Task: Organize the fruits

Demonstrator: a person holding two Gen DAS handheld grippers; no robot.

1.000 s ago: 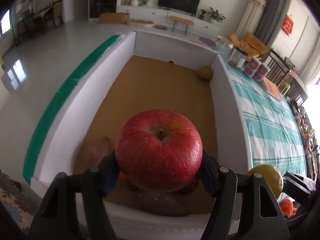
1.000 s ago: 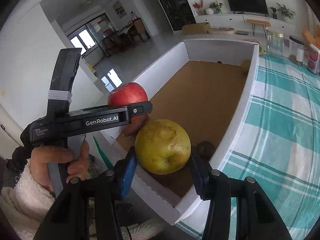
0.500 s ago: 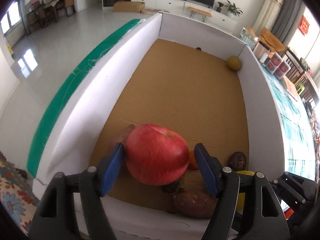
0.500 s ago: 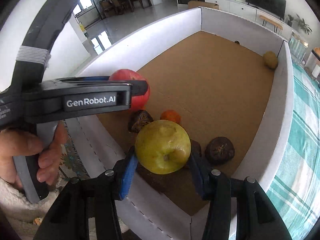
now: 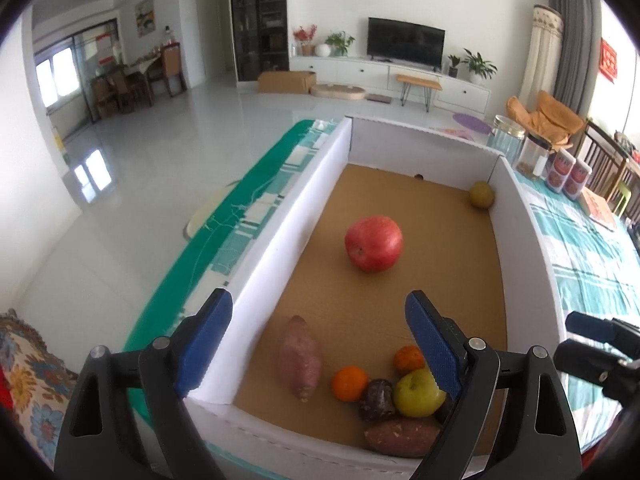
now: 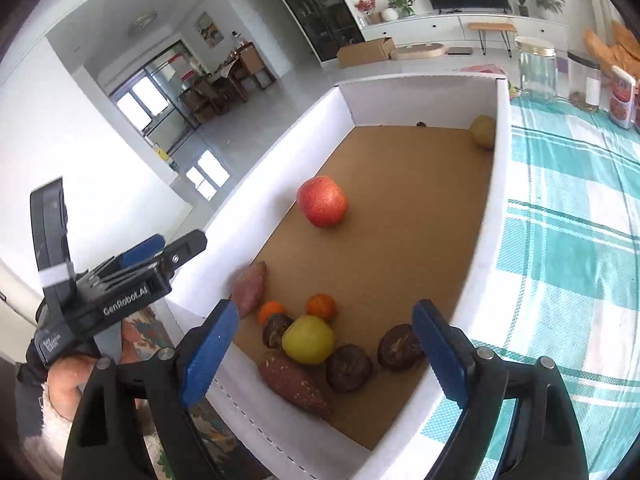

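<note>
Released since a second ago: round red apple (image 5: 373,243), then clamped in the left hand-held gripper (image 5: 318,342), now lying alone on the brown cardboard floor near the middle of the large white-walled cardboard box (image 5: 280,240); round yellow-green apple (image 6: 307,339), then clamped in the right hand-held gripper (image 6: 326,350), now down among the pile at the near end of the box.

Left to right across the scene:

- Green-edged checked tablecloth (image 5: 240,216) hanging at the box's left side on the worktop.
- Left hand-held gripper with blue pads spread wide and still opening, nothing between them, held above the near left wall.
- Long pinkish sweet potato (image 5: 300,356) lying just inside the left wall, apart from the rest.
- Small orange mandarin (image 5: 349,383) and a second mandarin (image 5: 408,359), both close to the yellow-green apple; dark wrinkled lump (image 5: 377,398) touching that apple's left side.
- Reddish-brown sweet potato (image 5: 402,436) against the near wall, just below the apple.
- Two dark brown round mushrooms (image 6: 374,358) to the right of the pile in the right wrist view.
- Right hand-held gripper opening wide, empty, above the near end of the box.
- Small yellowish fruit (image 5: 481,195) resting in the far right corner.
- Teal checked cloth (image 6: 568,240) covering the worktop to the right, with clear glass jars (image 6: 536,66) at its far end.
</note>
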